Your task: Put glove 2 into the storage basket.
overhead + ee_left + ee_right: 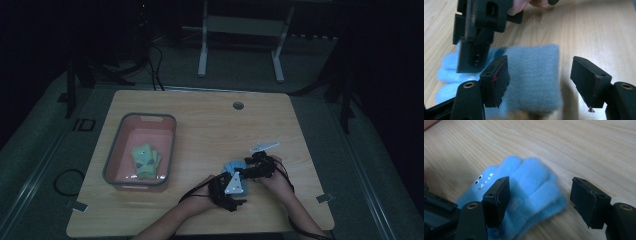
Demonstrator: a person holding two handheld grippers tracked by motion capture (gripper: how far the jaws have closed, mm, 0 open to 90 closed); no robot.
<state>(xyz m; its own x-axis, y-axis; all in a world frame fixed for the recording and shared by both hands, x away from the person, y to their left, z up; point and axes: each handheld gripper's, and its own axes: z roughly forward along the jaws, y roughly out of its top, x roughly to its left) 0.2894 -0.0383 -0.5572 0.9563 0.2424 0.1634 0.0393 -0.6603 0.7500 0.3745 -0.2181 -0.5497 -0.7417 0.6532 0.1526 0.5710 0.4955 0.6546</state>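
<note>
A light blue fleece glove lies flat on the wooden table, near its front edge. My left gripper stands open over the glove's grey-blue cuff; the cuff lies between the jaws and the right pad stands clear of it. My right gripper is also open, its jaws straddling the glove's finger end. Small white eyes and teeth mark the glove. The right gripper's body shows close by in the left gripper view, above the glove.
A grey-rimmed pink bin stands at the table's left with a yellow-green glove inside. A round cable hole sits near the far edge. A desk frame stands on the floor beyond.
</note>
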